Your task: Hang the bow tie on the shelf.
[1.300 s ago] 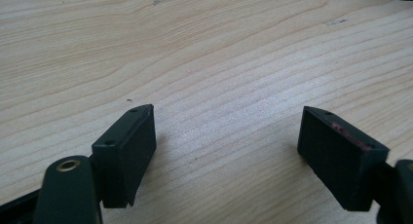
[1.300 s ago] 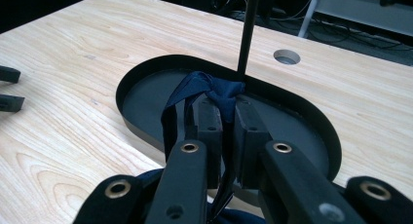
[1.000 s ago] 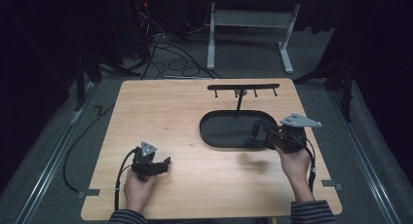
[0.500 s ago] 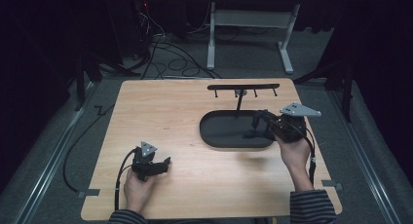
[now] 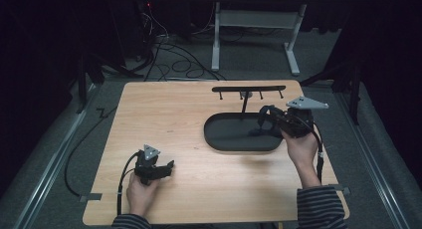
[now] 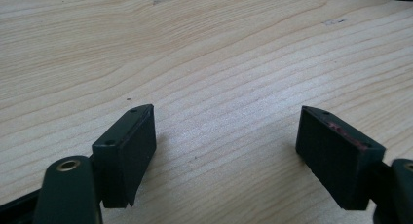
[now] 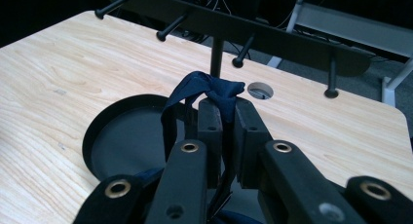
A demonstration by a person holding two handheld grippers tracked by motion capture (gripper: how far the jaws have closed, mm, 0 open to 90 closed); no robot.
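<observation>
Dark floor, cables and a white frame surround a pale wooden bench (image 5: 164, 119) that takes up the middle of the high view. A dark blue strap (image 7: 204, 90) sits at the centre of the right gripper view, its knotted end sticking up just above the tips of the right tool (image 7: 228, 109), whose jaws are pressed together on it; more of the strap hangs down between the jaws toward the bottom of the frame. In the high view that right tool (image 5: 268, 120) sits right of centre, over the right end of a black oval tray (image 5: 224, 139), held by the right hand (image 5: 301, 149). Just behind the tray stands a black rack (image 5: 249, 89) on a thin post, a flat bar with short pegs hanging from it; in the right gripper view the rack (image 7: 272, 36) runs across the top of the frame. At lower left in the high view, well apart from the tray, the left hand (image 5: 140, 191) holds the left tool (image 5: 166, 168) low over bare wood. Seen from the left gripper view, the left tool (image 6: 226, 151) has its jaws spread wide with nothing between them.
</observation>
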